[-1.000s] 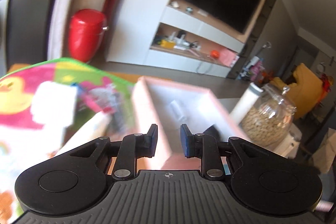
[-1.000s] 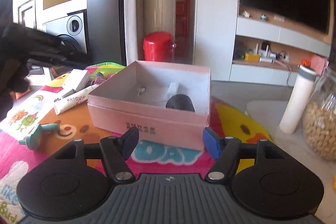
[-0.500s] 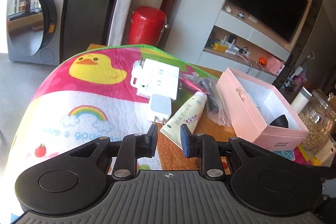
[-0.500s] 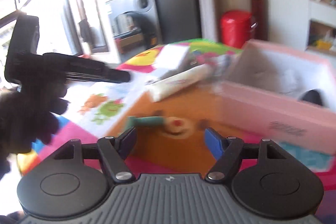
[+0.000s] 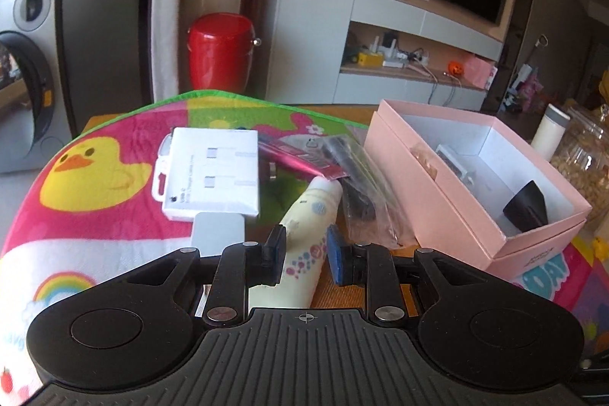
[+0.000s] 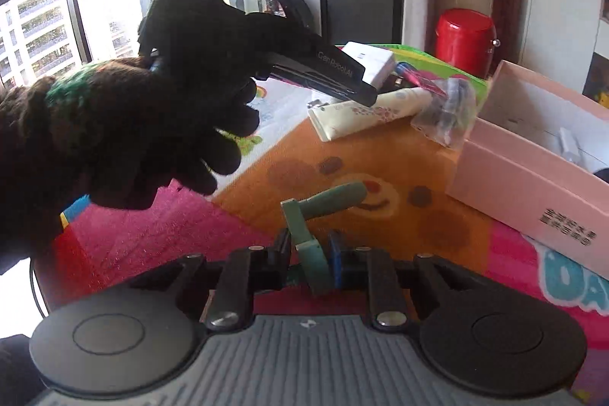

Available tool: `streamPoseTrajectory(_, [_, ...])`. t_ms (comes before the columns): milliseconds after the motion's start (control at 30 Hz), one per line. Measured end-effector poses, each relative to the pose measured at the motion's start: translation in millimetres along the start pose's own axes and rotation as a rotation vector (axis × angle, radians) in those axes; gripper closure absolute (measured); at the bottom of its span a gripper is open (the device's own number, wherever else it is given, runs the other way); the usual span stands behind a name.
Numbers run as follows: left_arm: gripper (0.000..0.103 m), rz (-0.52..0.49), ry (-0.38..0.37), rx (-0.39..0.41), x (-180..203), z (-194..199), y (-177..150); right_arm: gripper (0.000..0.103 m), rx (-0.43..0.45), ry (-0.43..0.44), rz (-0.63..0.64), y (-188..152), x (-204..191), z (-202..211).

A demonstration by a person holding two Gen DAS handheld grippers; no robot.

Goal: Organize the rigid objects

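My right gripper (image 6: 309,253) is low over the colourful mat (image 6: 171,227). Its jaws are closing, and the head of a green handled tool (image 6: 331,202) sits between the pads, which touch it. My left gripper (image 5: 306,252), held by a gloved hand (image 6: 133,139), hovers with its jaws a little apart. A cream tube (image 5: 316,212) lies under that gap, not gripped. An open pink box (image 5: 449,200) stands to the right, with a black item (image 5: 527,208) and small white pieces inside.
Beside the tube lie a white flat box (image 5: 213,174), a white charger (image 5: 219,233), a pink packet (image 5: 300,158) and a clear bag with a black object (image 5: 361,193). A white bottle (image 5: 548,136) and a jar of nuts (image 5: 582,155) stand behind the pink box.
My right gripper swung left from the pink box to the green tool and narrowed its jaws around it. My left gripper turned from the box and dropped over the tube, gap unchanged.
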State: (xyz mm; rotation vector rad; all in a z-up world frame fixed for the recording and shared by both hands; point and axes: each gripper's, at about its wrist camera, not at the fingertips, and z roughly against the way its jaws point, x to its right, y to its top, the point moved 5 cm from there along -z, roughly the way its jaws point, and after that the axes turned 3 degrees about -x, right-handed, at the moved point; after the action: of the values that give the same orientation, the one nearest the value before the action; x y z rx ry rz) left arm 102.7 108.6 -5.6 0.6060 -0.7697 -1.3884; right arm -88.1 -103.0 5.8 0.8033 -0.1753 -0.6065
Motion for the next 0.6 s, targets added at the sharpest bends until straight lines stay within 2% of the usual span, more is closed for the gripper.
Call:
streamPoseTrajectory(100, [0.076, -0.044, 0.028, 0.012, 7, -15, 9, 0.082, -0.006, -0.053, -0.024, -15, 17, 19])
streamPoseTrajectory(167, [0.07, -0.059, 0.027, 0.002, 10, -25, 13, 0.082, -0.005, -0.084, -0.047, -24, 29, 30])
streamPoseTrajectory(300, [0.067, -0.036, -0.001, -0.071, 11, -43, 9, 0.082, 0.009, -0.111, -0.102, -39, 47, 48])
streamPoseTrajectory(433, [0.068, -0.035, 0.001, -0.057, 11, -32, 1, 0.082, 0.021, -0.115, -0.126, -46, 52, 57])
streamPoseTrajectory(600, [0.07, 0.024, -0.066, -0.08, 12, -1, -22, 0.08, 0.031, -0.115, -0.119, -49, 52, 53])
